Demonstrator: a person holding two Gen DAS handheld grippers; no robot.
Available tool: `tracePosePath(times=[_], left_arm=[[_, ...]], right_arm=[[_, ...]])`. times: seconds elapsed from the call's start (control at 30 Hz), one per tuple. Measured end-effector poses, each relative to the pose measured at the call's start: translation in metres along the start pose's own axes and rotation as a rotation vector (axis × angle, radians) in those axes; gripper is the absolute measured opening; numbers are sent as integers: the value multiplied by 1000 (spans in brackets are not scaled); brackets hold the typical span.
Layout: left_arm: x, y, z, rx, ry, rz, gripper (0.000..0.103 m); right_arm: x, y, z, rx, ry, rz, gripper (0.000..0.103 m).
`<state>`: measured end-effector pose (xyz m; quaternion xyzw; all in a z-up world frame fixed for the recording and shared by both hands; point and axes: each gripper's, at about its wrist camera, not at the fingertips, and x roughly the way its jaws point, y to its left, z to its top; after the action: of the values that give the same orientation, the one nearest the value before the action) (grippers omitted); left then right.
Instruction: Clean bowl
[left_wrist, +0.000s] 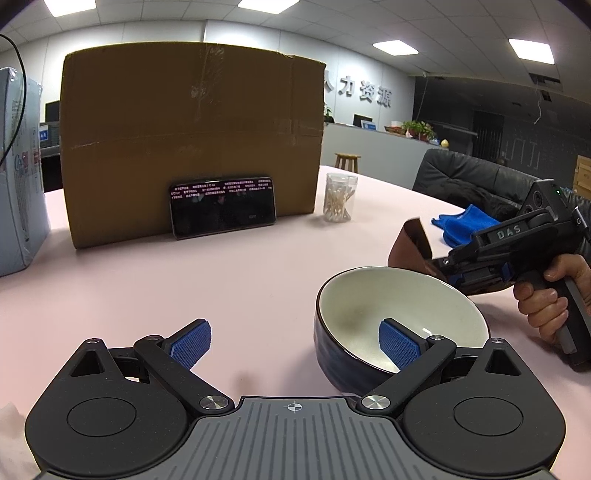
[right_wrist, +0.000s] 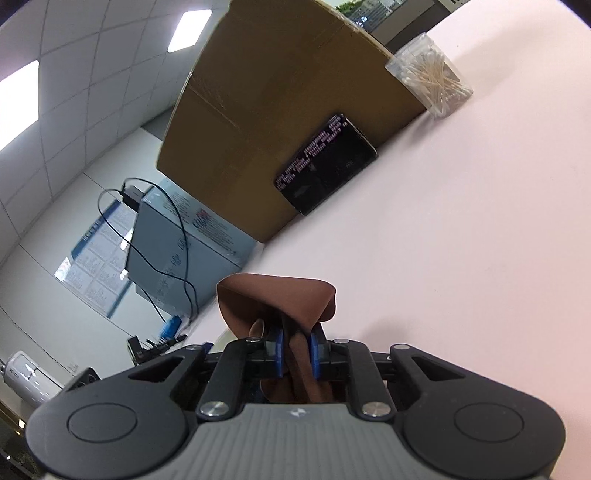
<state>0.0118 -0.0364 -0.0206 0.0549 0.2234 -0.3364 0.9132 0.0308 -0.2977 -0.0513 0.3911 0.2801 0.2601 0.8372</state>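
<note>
A bowl (left_wrist: 391, 306), dark blue outside and white inside, stands on the pink table (left_wrist: 240, 280) at the right of the left wrist view. My left gripper (left_wrist: 295, 343) is open; its right finger is inside the bowl over the near rim, its left finger is outside over the table. My right gripper (right_wrist: 295, 350) is shut on a brown cloth (right_wrist: 280, 299). In the left wrist view the right gripper (left_wrist: 439, 269) holds the brown cloth (left_wrist: 410, 247) at the bowl's far right rim.
A large cardboard box (left_wrist: 192, 136) stands at the back with a phone (left_wrist: 223, 205) leaning on it. A clear jar of cotton swabs (left_wrist: 338, 197) is beside it. A blue cloth (left_wrist: 463, 225) lies far right. A grey carton (left_wrist: 18, 173) stands at left.
</note>
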Motion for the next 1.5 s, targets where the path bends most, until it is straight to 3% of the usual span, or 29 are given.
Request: tracePosePath(times=[0.13, 0.27, 0.57, 0.9, 1.17, 1.5], left_arm=[[-1, 0, 0, 0, 1, 0, 99], [-1, 0, 0, 0, 1, 0, 99], [-1, 0, 1, 0, 3, 0, 99], [-1, 0, 0, 2, 2, 1, 99], [-1, 0, 0, 2, 1, 1, 99], [-2, 2, 0, 0, 1, 0, 99]], right_arm=[[-3, 3, -1, -3, -29, 52, 15], [1, -3, -1, 40, -21, 44, 16], [11, -7, -2, 53, 46, -42, 16], [4, -2, -3, 13, 8, -9, 16], [11, 6, -5, -60, 67, -109, 16], [1, 12, -5, -95, 10, -64, 16]])
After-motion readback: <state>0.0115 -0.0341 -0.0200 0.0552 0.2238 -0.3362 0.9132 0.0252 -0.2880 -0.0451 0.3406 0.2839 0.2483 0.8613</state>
